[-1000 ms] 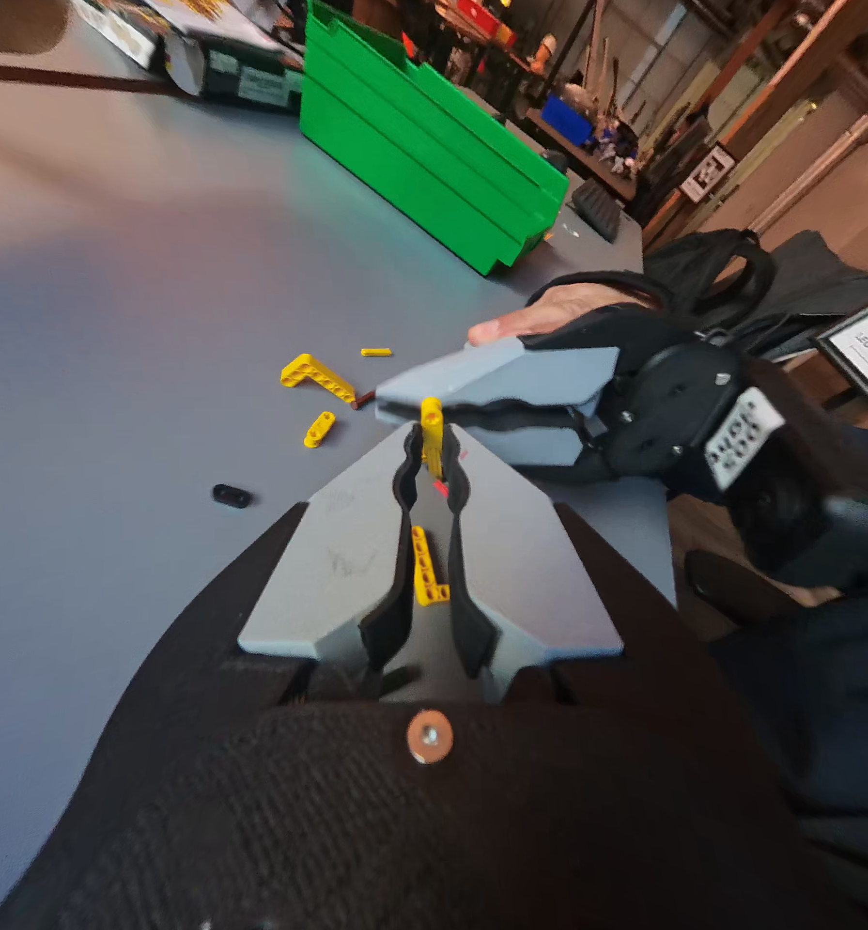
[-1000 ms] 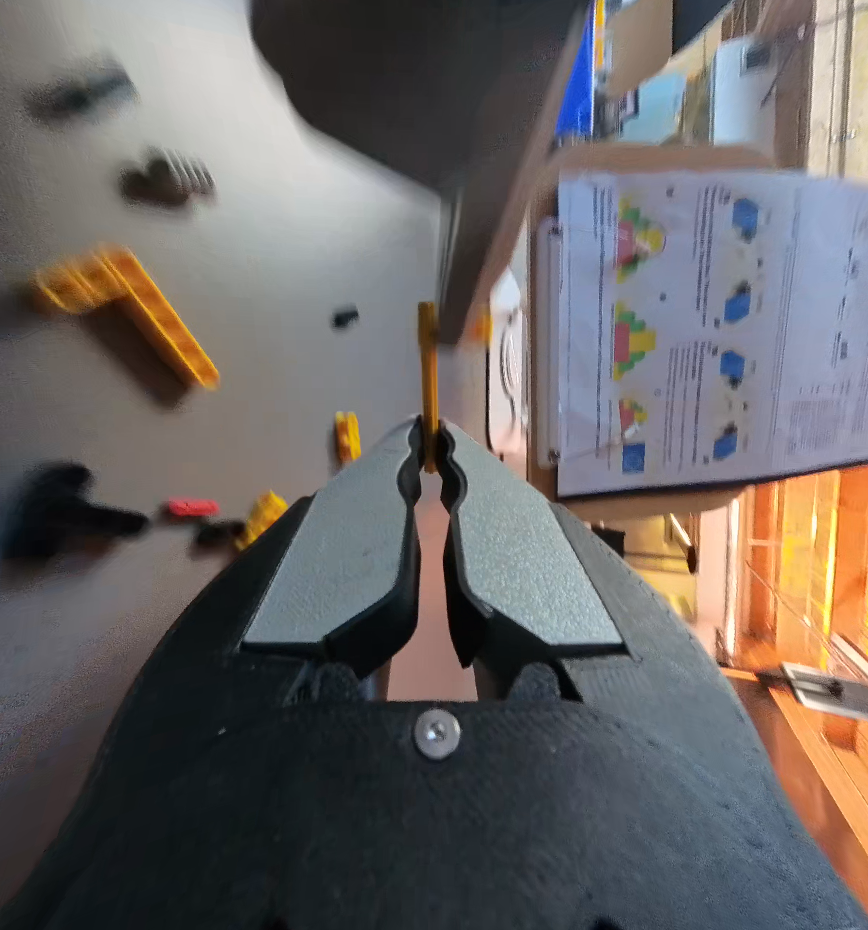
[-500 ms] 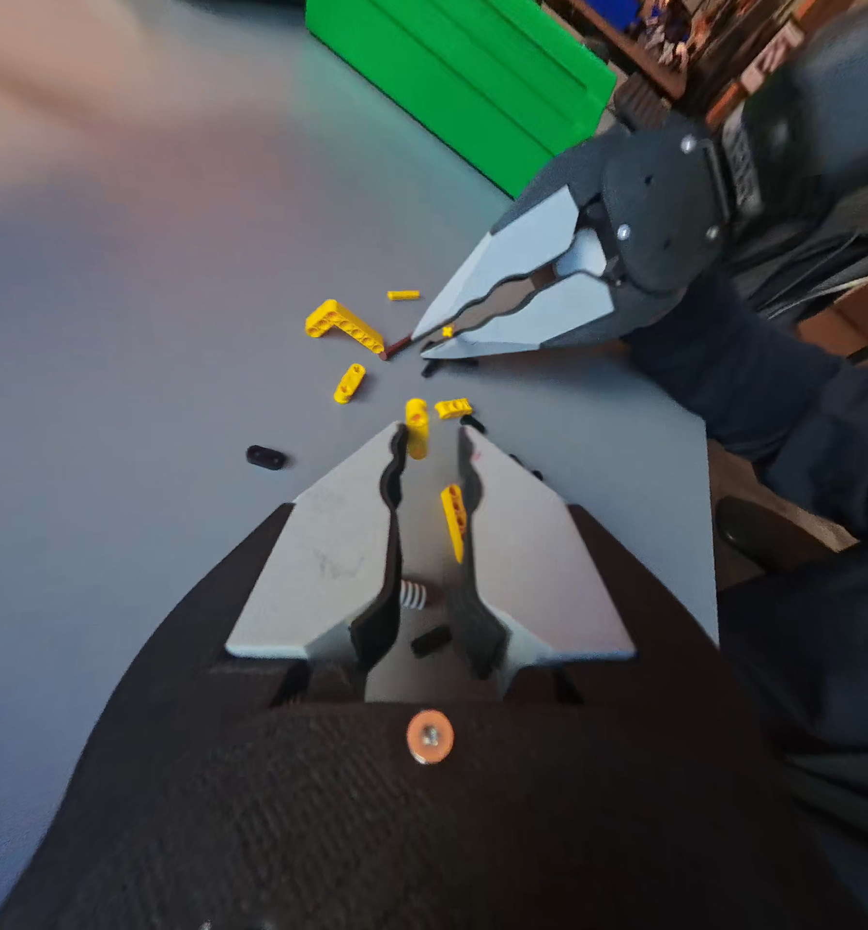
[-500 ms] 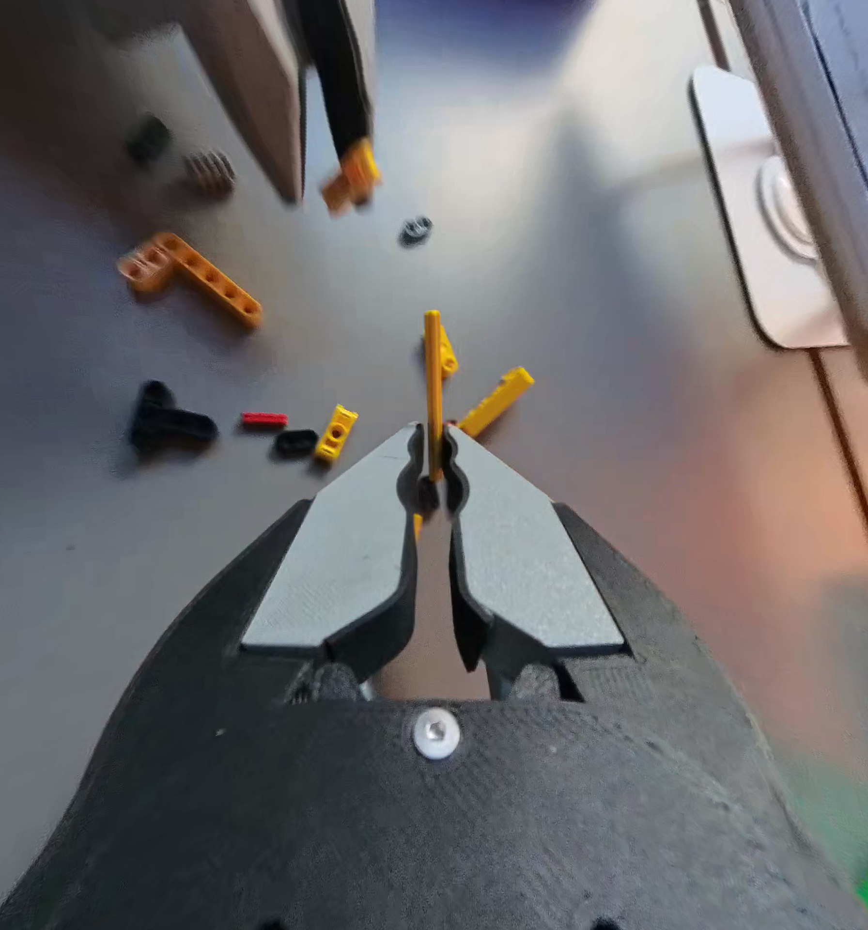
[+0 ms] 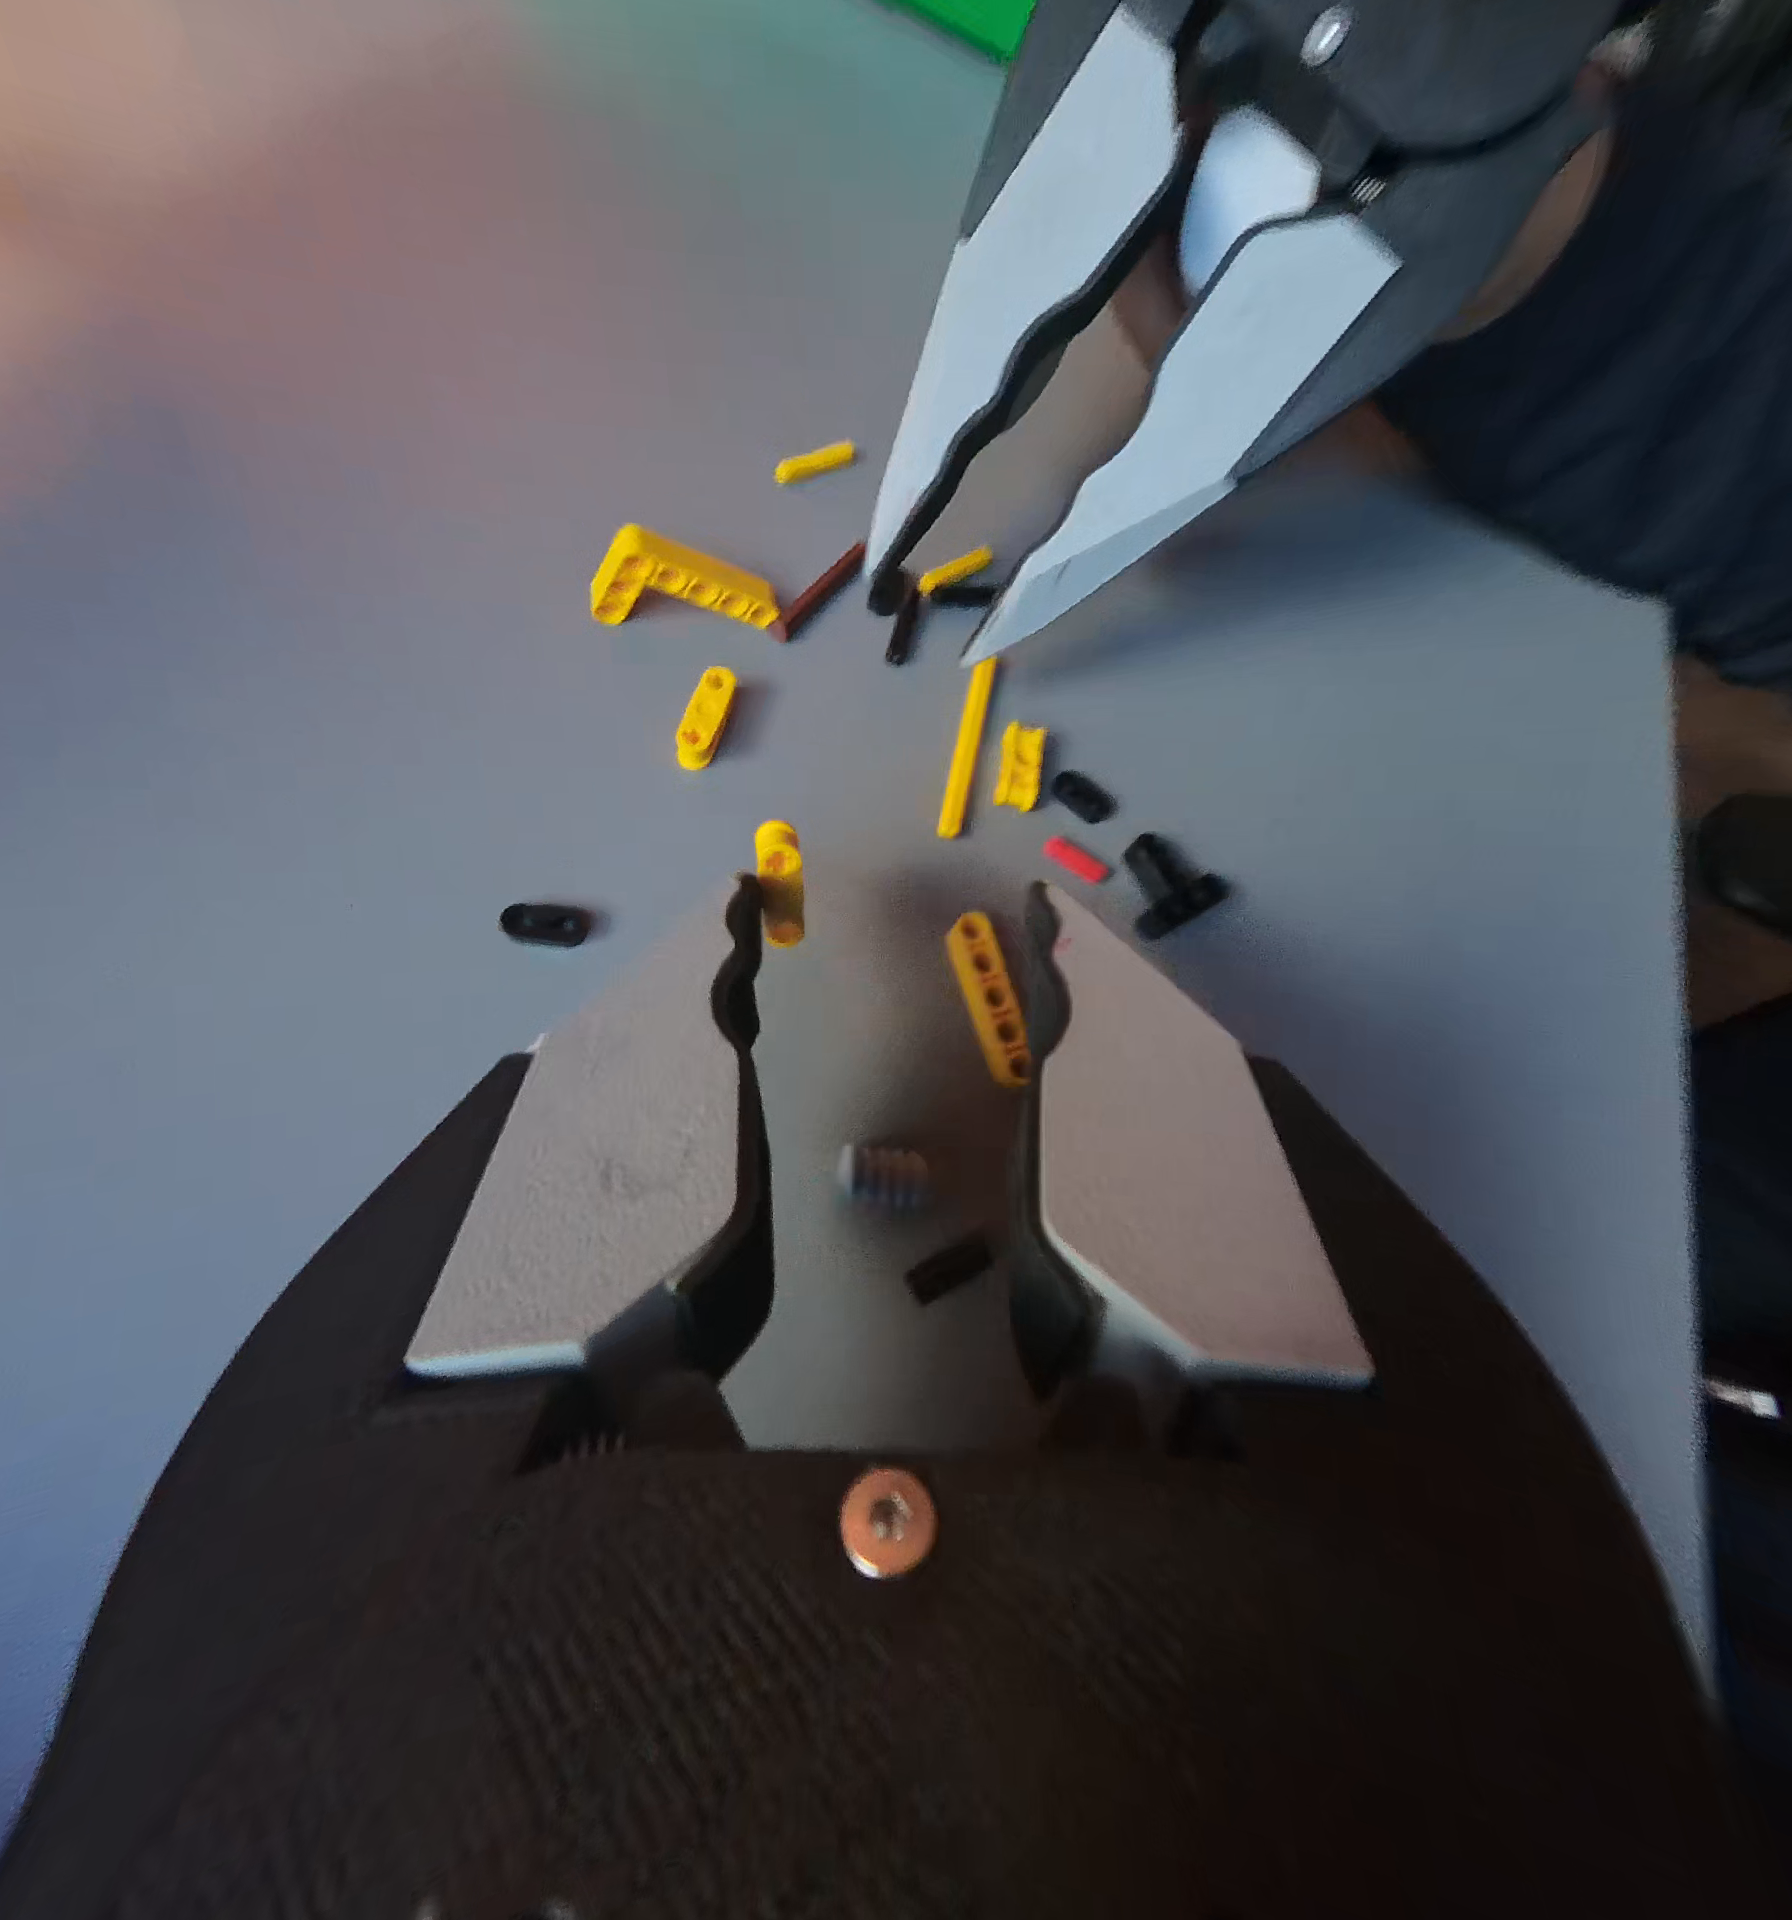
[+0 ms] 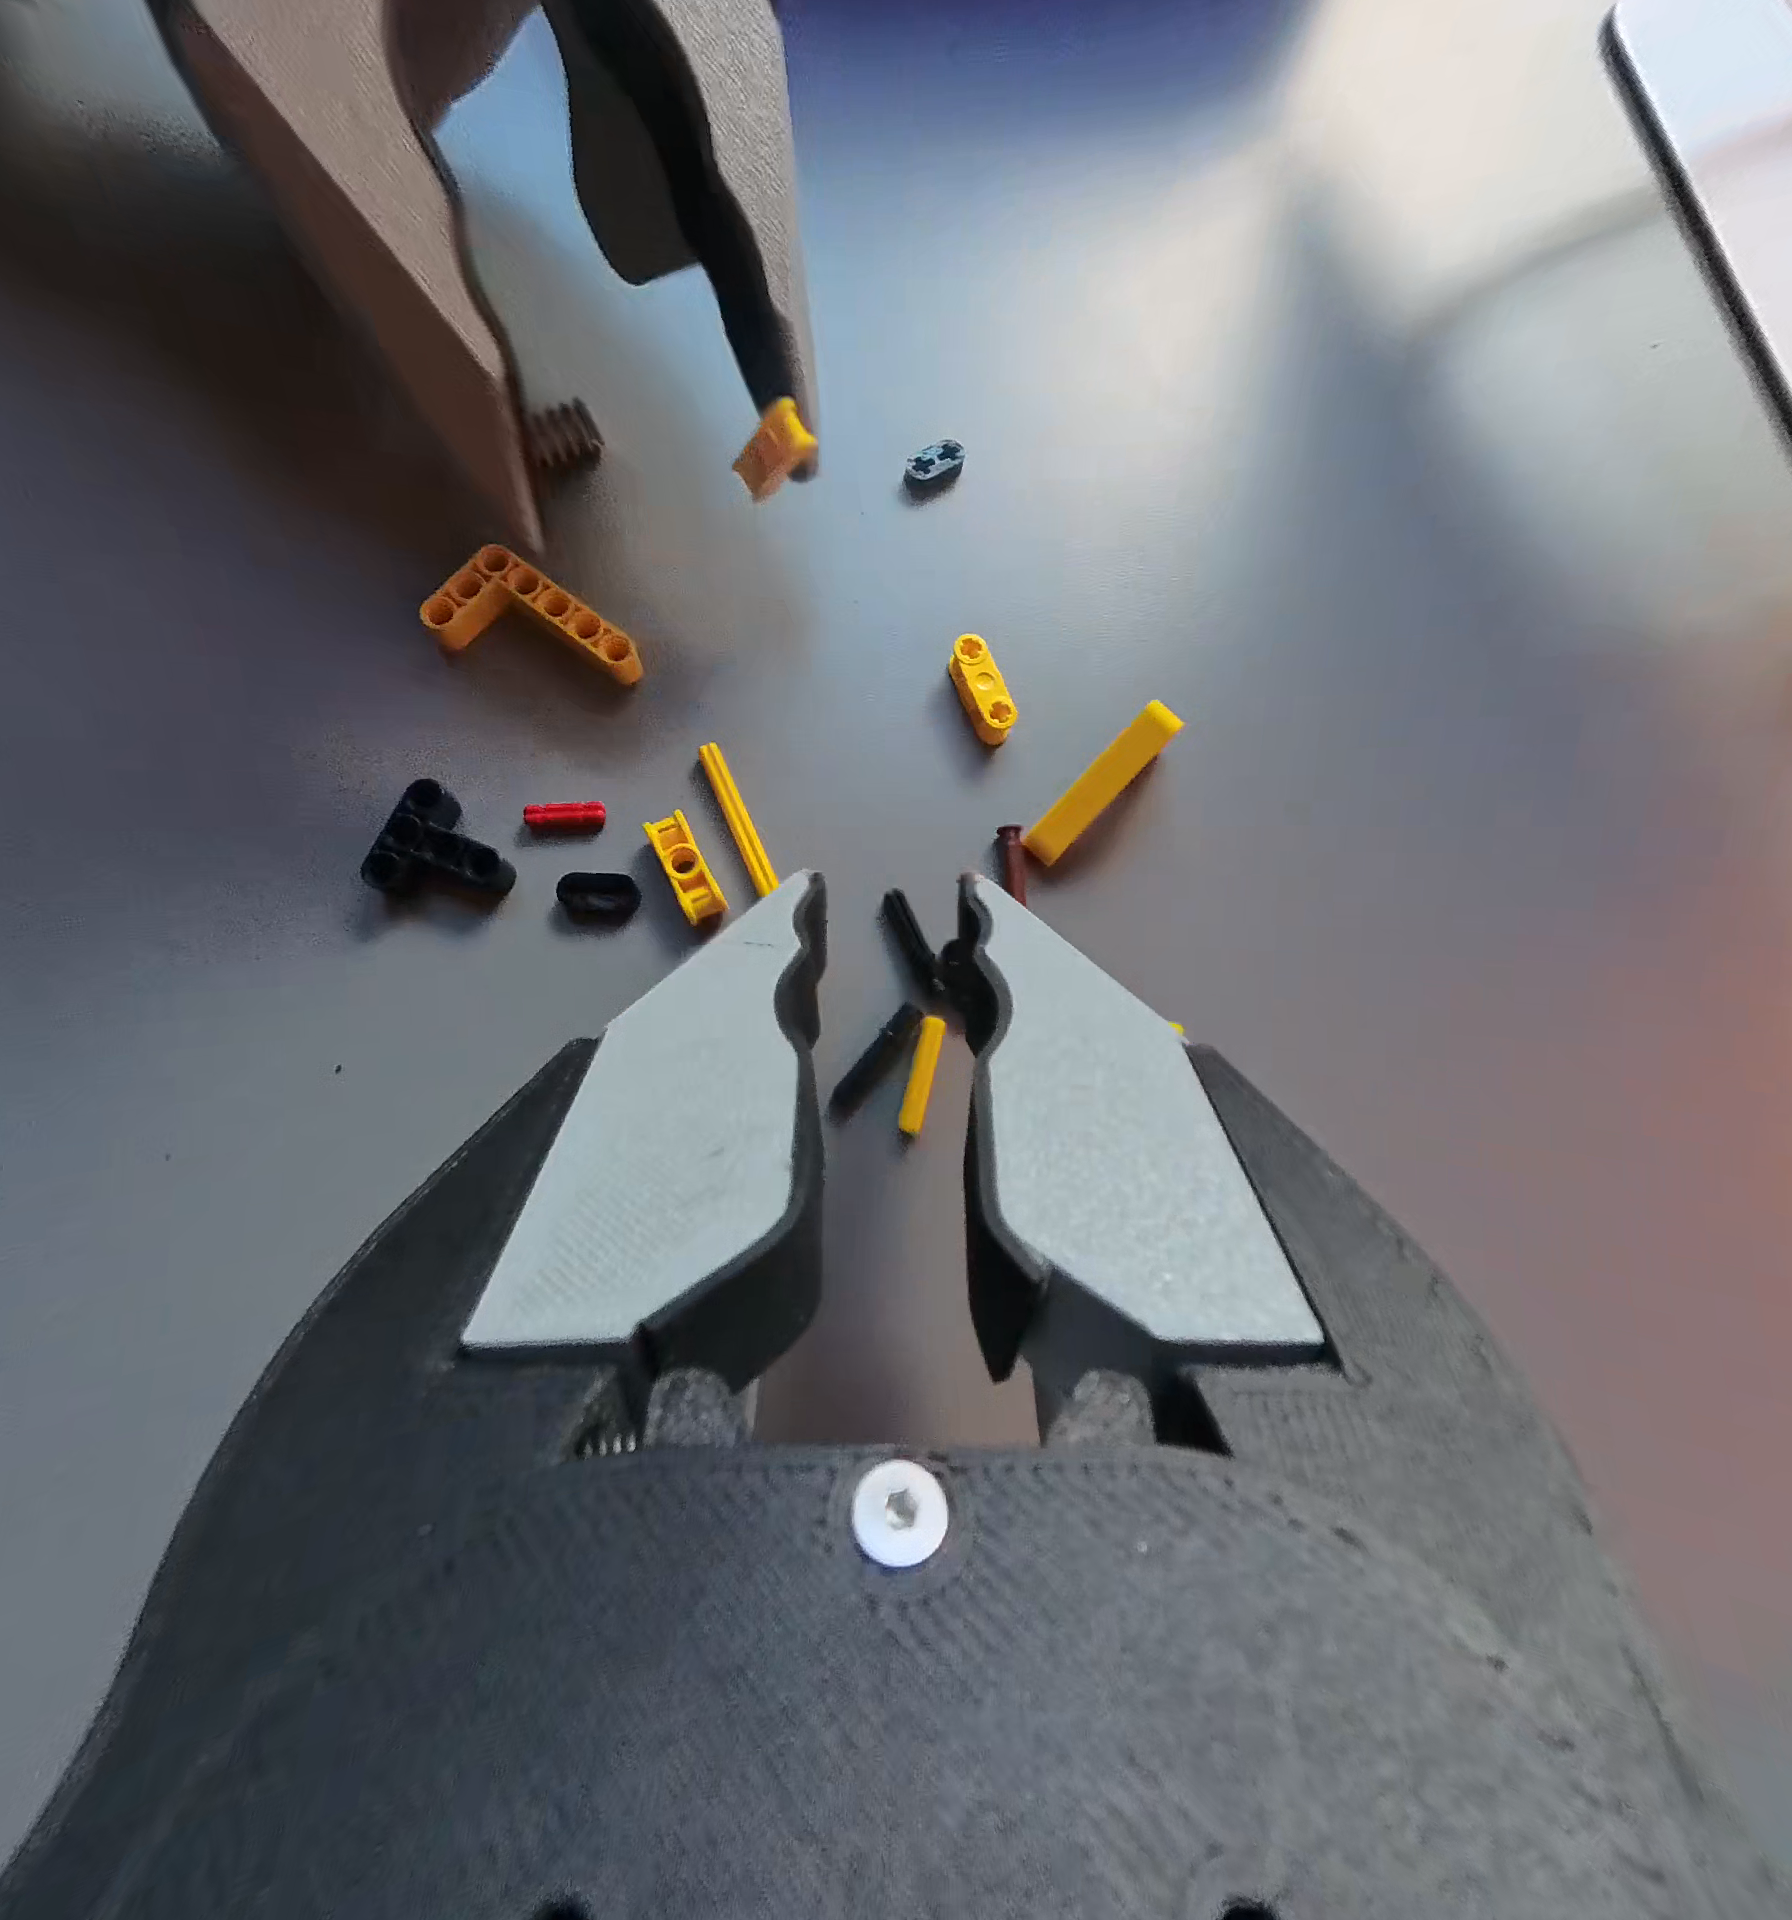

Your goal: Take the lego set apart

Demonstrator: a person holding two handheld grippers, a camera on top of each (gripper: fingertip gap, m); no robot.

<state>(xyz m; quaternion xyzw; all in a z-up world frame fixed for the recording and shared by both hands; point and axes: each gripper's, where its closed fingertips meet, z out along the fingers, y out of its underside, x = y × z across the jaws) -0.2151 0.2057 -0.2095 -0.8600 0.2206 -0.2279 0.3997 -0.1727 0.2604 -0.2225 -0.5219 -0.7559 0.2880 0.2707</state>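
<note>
Loose lego parts lie scattered on the grey table [image 5: 248, 727]. My left gripper [image 5: 892, 904] is open just above it, with a short yellow connector [image 5: 780, 881] at its left fingertip and a yellow beam [image 5: 991, 997] by its right finger. I cannot tell if the connector touches the tip. My right gripper [image 6: 892, 899] is open and empty, tips down over small black pins [image 6: 907, 940]. It also shows in the left wrist view [image 5: 933, 618]. A long yellow axle [image 6: 736, 816] lies flat on the table beside it.
A grey worm gear [image 5: 884, 1179] lies between the left fingers. A yellow L-beam [image 5: 679, 592], a black T-piece [image 6: 433, 844] and a red pin [image 6: 565, 816] lie around. A green bin corner [image 5: 965, 21] is at the back. The table edge [image 5: 1681, 1039] is at the right. Both grippers' tips are roughly 5 cm from the red pin [image 6: 565, 816]. My left wrist view [image 5: 1076, 847] looks at it from another angle.
Both grippers were shut on one yellow piece and pulled apart. The right gripper came down, opened and let the long axle fall on the table. The left gripper opened wide.
</note>
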